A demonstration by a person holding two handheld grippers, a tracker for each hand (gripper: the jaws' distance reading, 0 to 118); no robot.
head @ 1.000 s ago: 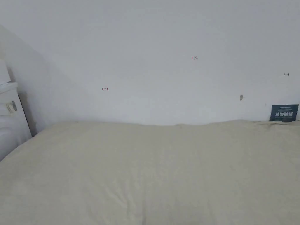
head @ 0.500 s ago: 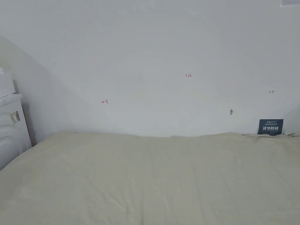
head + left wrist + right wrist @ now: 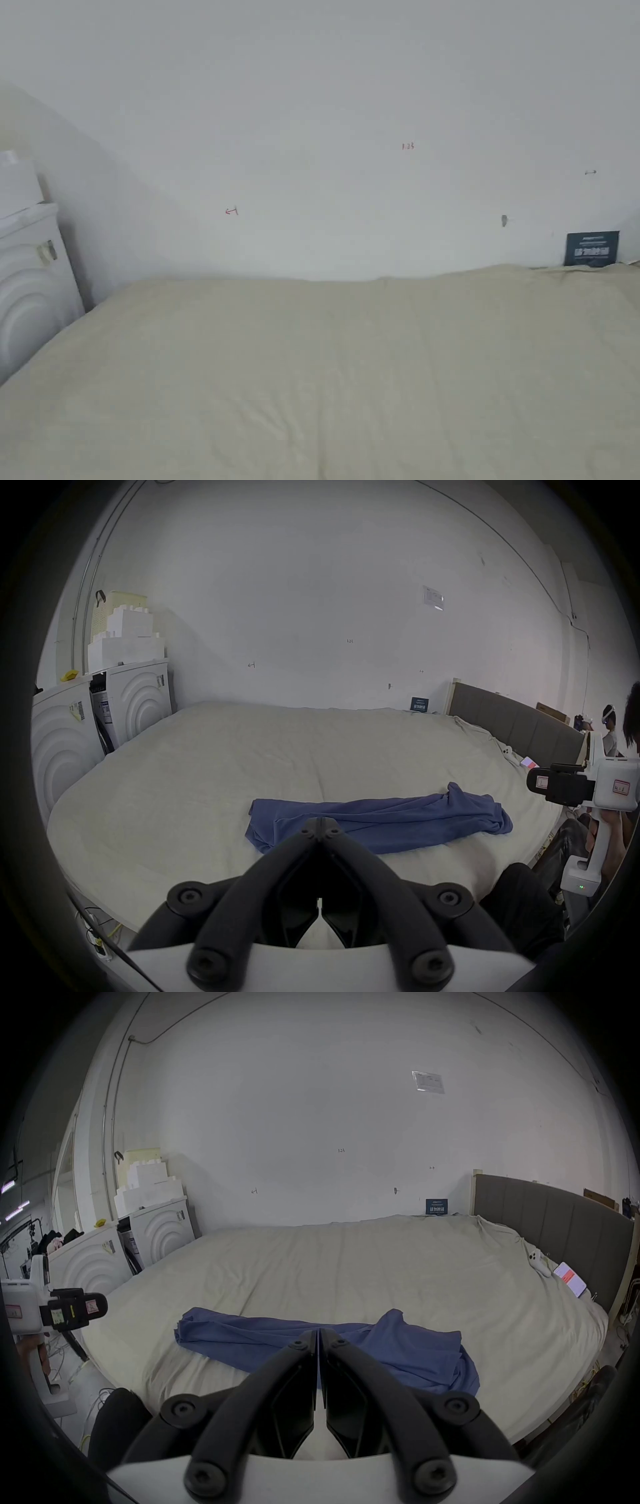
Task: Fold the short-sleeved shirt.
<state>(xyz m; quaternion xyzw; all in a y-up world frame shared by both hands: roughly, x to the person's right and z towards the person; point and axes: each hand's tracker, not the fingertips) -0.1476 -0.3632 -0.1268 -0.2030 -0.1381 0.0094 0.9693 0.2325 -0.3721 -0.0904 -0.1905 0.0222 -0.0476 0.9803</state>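
**Q:** Nearest the lens, how do your fingers stand?

**A:** My left gripper [image 3: 322, 821] has its jaws closed tip to tip with nothing between them, raised above the near edge of the bed. My right gripper [image 3: 318, 1333] is likewise clenched on nothing, its tips meeting in front of the cloth without touching it. Each gripper also appears at the margin of the other's view, held up beside the bed.

**Q:** Where is the garment?

**A:** The blue short-sleeved shirt [image 3: 381, 821] lies bunched in a long, wrinkled band across the near part of the cream bedsheet [image 3: 277, 757], apart from both grippers. In the right gripper view the shirt [image 3: 242, 1333] spreads wider at its right end.

**Q:** And beyond it?

**A:** The grey headboard [image 3: 554, 1220] stands at the right, with a phone [image 3: 569, 1279] on the sheet just beside it. White appliances [image 3: 138, 701] stand at the left. A white wall [image 3: 312, 125] closes the far side, with a small dark sign [image 3: 591, 248] at the sheet's far edge.
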